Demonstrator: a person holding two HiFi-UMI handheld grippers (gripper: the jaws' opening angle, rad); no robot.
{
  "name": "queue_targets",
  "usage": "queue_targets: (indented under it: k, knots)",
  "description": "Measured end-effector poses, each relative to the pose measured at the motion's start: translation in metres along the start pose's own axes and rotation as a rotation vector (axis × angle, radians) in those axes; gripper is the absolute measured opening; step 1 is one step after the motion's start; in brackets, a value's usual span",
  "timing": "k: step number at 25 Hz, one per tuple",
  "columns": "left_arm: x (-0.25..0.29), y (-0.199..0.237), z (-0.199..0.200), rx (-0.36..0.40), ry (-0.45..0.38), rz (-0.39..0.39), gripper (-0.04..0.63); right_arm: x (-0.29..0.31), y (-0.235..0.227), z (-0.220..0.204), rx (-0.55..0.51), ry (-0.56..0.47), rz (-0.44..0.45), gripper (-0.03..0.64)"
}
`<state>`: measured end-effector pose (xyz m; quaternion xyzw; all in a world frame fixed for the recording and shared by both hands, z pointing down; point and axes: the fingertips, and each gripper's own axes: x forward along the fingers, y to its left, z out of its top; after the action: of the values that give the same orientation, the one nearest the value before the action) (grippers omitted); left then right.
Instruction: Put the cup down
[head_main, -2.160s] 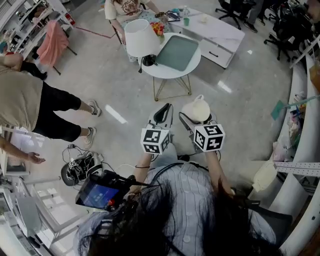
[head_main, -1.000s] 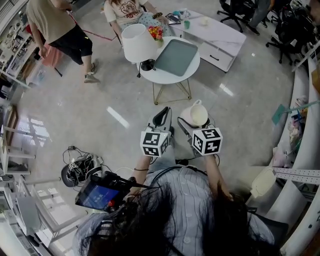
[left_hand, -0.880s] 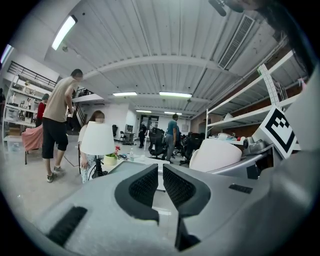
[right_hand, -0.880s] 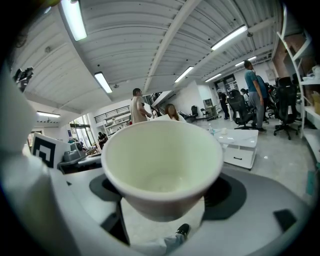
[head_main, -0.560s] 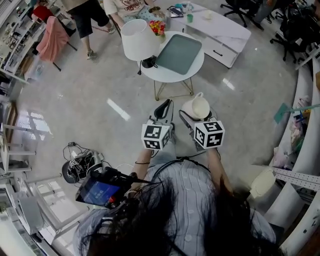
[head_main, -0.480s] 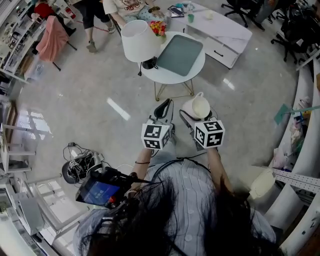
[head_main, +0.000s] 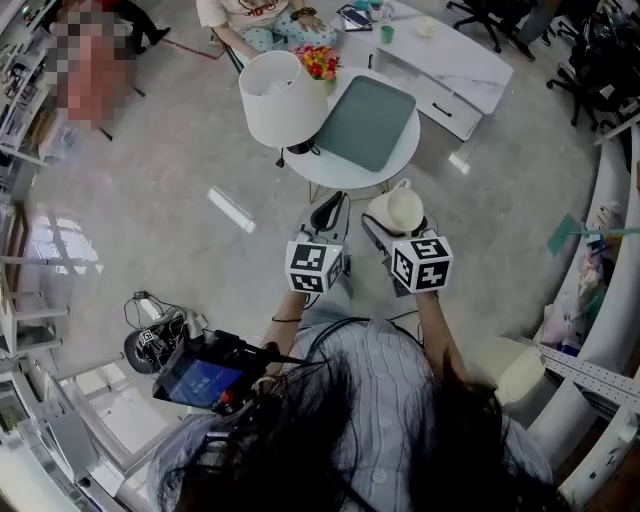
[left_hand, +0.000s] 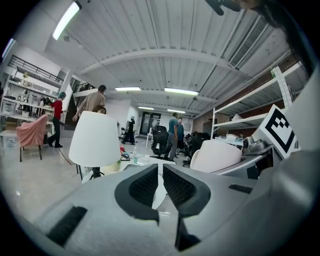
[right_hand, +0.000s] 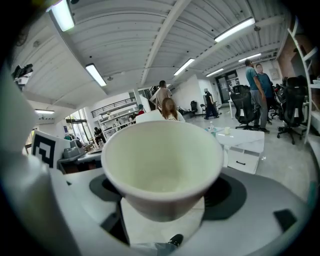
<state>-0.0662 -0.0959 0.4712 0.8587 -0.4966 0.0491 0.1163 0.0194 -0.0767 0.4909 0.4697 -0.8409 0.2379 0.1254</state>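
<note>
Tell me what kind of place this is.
Probably a lab or workshop hall staged like a living room: metal shelving, office chairs and strip lights overhead, plus a round table with a lamp.

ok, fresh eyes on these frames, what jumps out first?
First the white cup clamped in the right gripper, its empty mouth filling the right gripper view. Next, in the head view, the big white lampshade and the grey-green tray on the round white table, just ahead of both grippers. The left gripper is shut on nothing.
</note>
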Motion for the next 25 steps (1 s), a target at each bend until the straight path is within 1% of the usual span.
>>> queue_targets:
  k: [5, 10, 15, 20, 25]
  knots:
    - [0.034, 0.026, 0.009, -0.008, 0.008, -0.029, 0.037, 0.036, -0.010, 0.019, 0.002, -0.001, -0.020, 0.434]
    - [0.064, 0.051, 0.017, 0.004, 0.024, -0.067, 0.037, 0.071, -0.021, 0.037, 0.021, -0.001, -0.049, 0.434]
    - [0.084, 0.068, 0.016, 0.007, 0.048, -0.112, 0.037, 0.098, -0.030, 0.046, 0.043, -0.003, -0.081, 0.434]
    - [0.099, 0.073, 0.012, 0.012, 0.060, -0.152, 0.037, 0.114, -0.042, 0.052, 0.046, -0.005, -0.113, 0.434]
    - [0.108, 0.063, 0.008, 0.015, 0.075, -0.182, 0.037, 0.118, -0.054, 0.050, 0.039, 0.010, -0.128, 0.434]
